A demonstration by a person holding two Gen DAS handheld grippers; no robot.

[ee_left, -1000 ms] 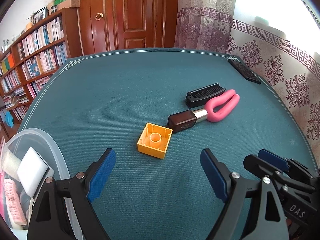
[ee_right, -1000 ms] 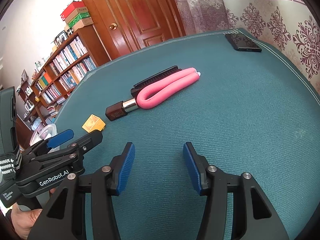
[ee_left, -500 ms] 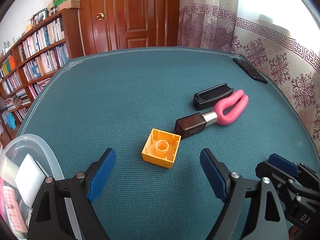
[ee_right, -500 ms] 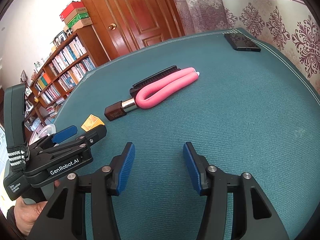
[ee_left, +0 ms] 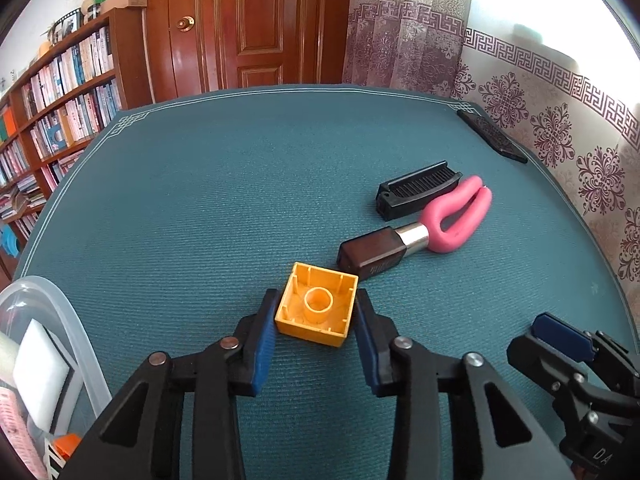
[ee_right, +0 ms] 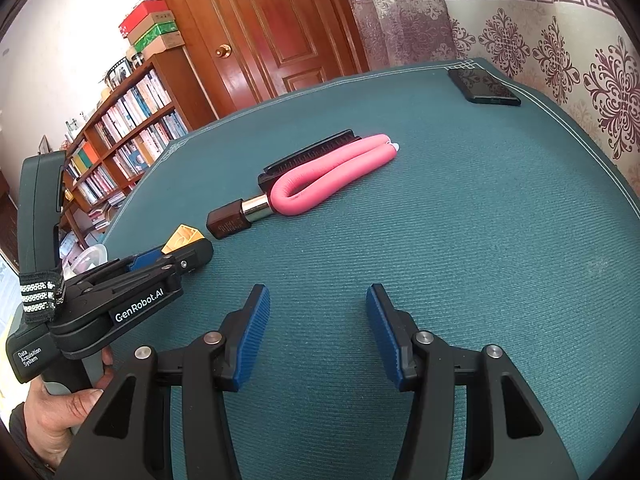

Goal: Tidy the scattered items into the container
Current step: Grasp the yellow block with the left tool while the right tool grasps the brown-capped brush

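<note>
Yellow block (ee_left: 316, 309) clamped in left claw (ee_left: 316, 334).

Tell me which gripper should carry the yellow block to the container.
Left. The left gripper already brackets the yellow block, beside the container. The right gripper is open over bare cloth.

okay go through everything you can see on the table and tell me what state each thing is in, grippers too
left gripper: shut on the yellow block.
right gripper: open, empty.
yellow block: hollow side up, on the table.
lipstick: capped, lying flat.
pink curler: bent double, lying flat.
black comb: folded shut.
phone: screen dark.
container: open, partly filled.
door: closed.
</note>
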